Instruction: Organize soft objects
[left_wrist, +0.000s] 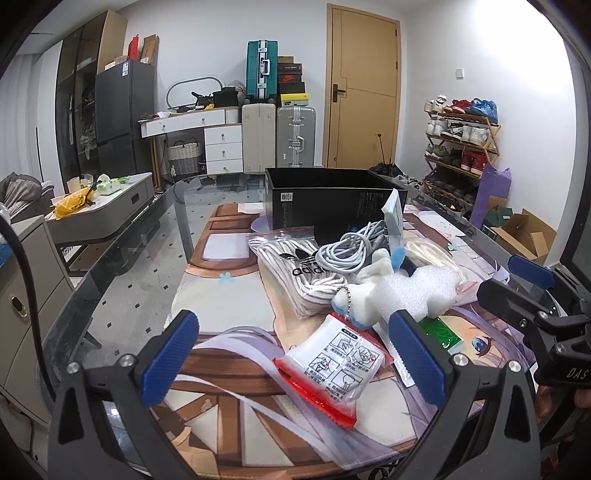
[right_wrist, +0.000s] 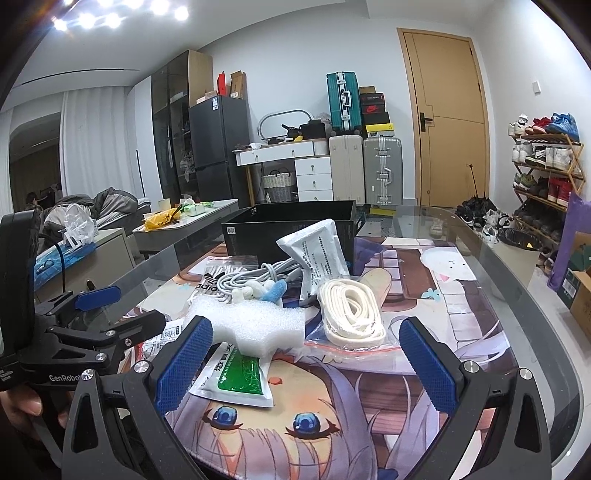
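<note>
- Clutter sits bunched in the middle of the bench (left_wrist: 122, 254), on a printed mat (right_wrist: 461, 306): the soft things lie heaped close in front of an open black box (left_wrist: 332, 199), probably the container meant to take them.
- Left hand-held gripper (left_wrist: 295, 354) hovers low with its blue pads spread wide and nothing between them; a red-edged white packet (left_wrist: 332, 365) lies on the mat right in its gap, so this looks like the likely first pick.
- Right hand-held gripper (right_wrist: 306, 365) is likewise wide and empty, aimed at a white foam block (right_wrist: 255, 325) that rests on top of a green-and-white sachet (right_wrist: 240, 380).
- Foam block overlaps its neighbours, so lifting it first would free the sachet beneath.
- Bagged white strap (right_wrist: 351, 314) lies just beside the foam, on its right in the right wrist view.
- Grey cable coil (left_wrist: 347, 251) rests on a bagged striped garment (left_wrist: 295, 273), and a white pouch (right_wrist: 317, 254) leans against the box; a small plush with a bead chain (left_wrist: 369, 295) touches the foam.
- Judging by the heap, sorting has barely begun.
</note>
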